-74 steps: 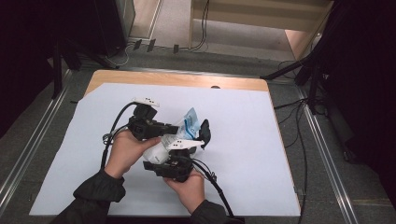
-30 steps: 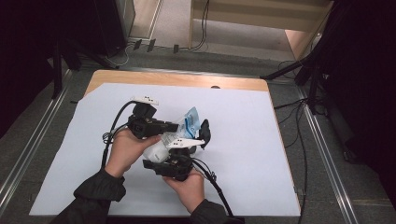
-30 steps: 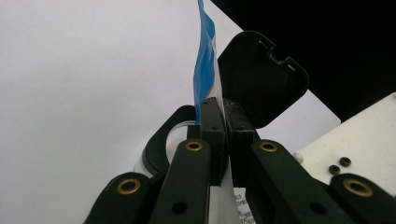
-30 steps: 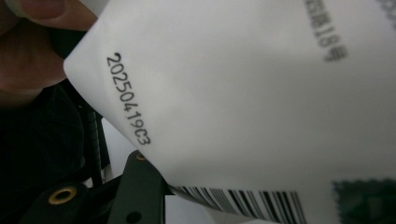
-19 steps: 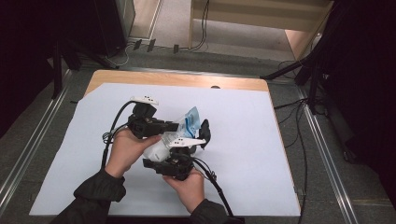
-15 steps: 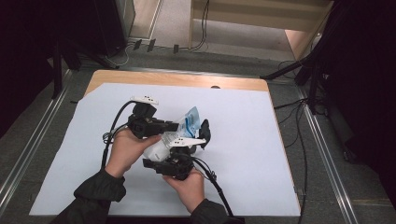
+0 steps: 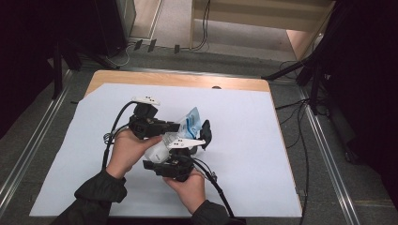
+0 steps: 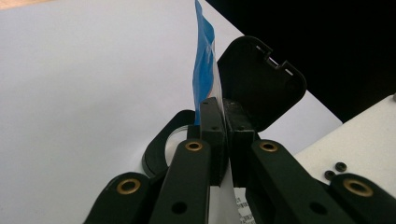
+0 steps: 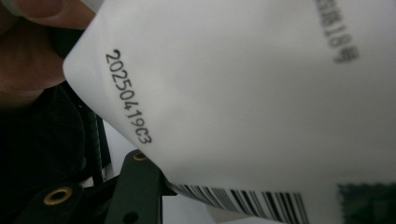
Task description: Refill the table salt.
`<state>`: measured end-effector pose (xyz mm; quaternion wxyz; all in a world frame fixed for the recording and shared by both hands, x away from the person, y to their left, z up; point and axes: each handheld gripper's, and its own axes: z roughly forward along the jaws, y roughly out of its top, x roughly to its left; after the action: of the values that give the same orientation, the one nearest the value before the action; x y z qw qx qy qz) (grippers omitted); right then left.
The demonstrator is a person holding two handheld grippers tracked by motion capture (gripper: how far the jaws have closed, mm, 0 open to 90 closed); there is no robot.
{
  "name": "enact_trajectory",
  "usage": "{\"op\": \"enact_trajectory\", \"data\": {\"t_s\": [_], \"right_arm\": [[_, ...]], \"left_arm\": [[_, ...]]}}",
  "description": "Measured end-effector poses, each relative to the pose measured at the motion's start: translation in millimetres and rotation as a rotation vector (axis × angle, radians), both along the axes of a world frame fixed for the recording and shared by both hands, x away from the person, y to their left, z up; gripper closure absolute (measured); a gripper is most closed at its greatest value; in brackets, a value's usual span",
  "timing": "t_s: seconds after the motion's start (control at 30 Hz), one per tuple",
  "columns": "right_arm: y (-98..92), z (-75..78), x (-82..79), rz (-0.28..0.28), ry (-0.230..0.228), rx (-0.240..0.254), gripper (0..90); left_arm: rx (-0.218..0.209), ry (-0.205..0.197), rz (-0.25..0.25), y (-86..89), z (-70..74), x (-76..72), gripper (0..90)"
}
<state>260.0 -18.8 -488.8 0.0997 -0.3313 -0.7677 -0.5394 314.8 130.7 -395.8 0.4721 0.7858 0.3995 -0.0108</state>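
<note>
The left gripper [image 7: 177, 126] is closed flat on the packet [image 7: 191, 119]; in the left gripper view its two pads are seen pressed together on the packet's lower edge [image 8: 205, 60], with no gap left between them. From that clamp the packet stands on edge, its long axis running straight out past the jaw tips and away from the left hand, blue end farthest out. Just beyond the packet, touching or nearly touching its right face, a black case [image 8: 259, 79] is seen with its lid swung open – in the high view it lies at the packet's far right corner [image 7: 205, 133]. On the packet's near right side the right gripper [image 7: 199, 140] is held; its jaws have just been opening a little, but whether anything is pinched cannot be told, since the packet's white printed back [image 9: 243, 93] hangs across its camera and one jaw alone shows below it. The coming move is judged to turn on this – the packet's free length lies directly ahead of the right gripper, nearer to it than to the left hand
</note>
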Motion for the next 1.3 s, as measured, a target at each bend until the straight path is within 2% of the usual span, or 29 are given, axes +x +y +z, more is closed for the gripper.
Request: {"op": "enact_trajectory", "data": {"t_s": [0.2,0.53,1.17,1.3], "right_arm": [[-0.1,0.5,-0.4,0.001,-0.006,-0.011,63.8],[-0.8,0.7,-0.1,-0.001,0.019,0.027,65.0],[-1.8,0.5,0.6,-0.003,0.039,0.040,65.5],[-1.6,0.8,0.4,-0.001,0.032,0.038,65.4]], "left_arm": [[-0.001,0.003,-0.005,-0.6,-0.1,-0.1,89.7],[-0.004,0.001,-0.002,-0.2,-0.1,0.8,89.7],[0.004,0.010,-0.005,2.1,-1.6,2.1,88.9],[0.001,0.007,-0.005,1.3,-1.4,1.5,89.0]]}}
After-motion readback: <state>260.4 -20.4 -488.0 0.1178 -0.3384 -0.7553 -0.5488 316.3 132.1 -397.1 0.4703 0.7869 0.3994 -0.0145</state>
